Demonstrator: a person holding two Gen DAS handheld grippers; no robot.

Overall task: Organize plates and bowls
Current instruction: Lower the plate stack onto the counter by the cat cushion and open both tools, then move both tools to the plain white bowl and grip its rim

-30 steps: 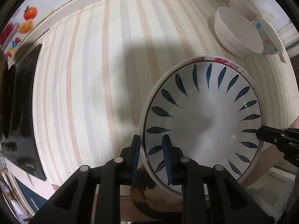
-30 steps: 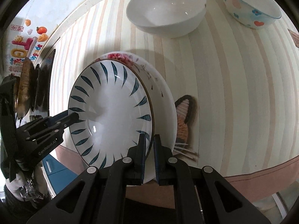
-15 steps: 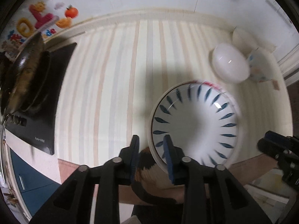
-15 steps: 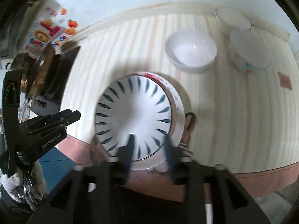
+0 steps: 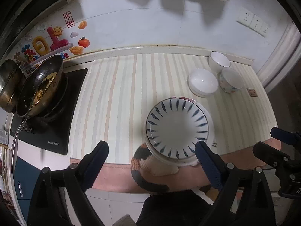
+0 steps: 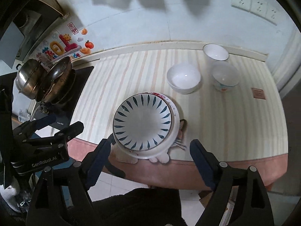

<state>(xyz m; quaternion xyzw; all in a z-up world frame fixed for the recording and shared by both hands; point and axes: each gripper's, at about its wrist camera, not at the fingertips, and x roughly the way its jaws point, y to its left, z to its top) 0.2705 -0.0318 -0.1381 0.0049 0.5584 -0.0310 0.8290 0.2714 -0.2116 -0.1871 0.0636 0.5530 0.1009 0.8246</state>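
Note:
A white plate with blue leaf marks (image 5: 176, 130) (image 6: 143, 124) lies stacked on a larger white plate with a red flower rim (image 5: 209, 120) (image 6: 174, 131) at the counter's front edge. Three bowls stand behind: a wide white bowl (image 5: 203, 82) (image 6: 183, 78), a patterned bowl (image 5: 230, 81) (image 6: 224, 77) and a small white bowl (image 5: 219, 61) (image 6: 215, 53). My left gripper (image 5: 152, 162) is open and empty, held back in front of the stack. My right gripper (image 6: 150, 157) is open and empty, also in front of the stack.
A black cooktop (image 5: 56, 131) at the left carries a dirty frying pan (image 5: 40, 88) (image 6: 54, 81) and a steel pot (image 6: 28, 79). A cat-shaped mat (image 5: 148, 169) lies under the plates. The striped counter cover (image 5: 122, 98) reaches the tiled wall.
Both grippers let go of the blue-leaf plate, opened wide and pulled back and up from the counter. The plate now rests on the flower-rim plate.

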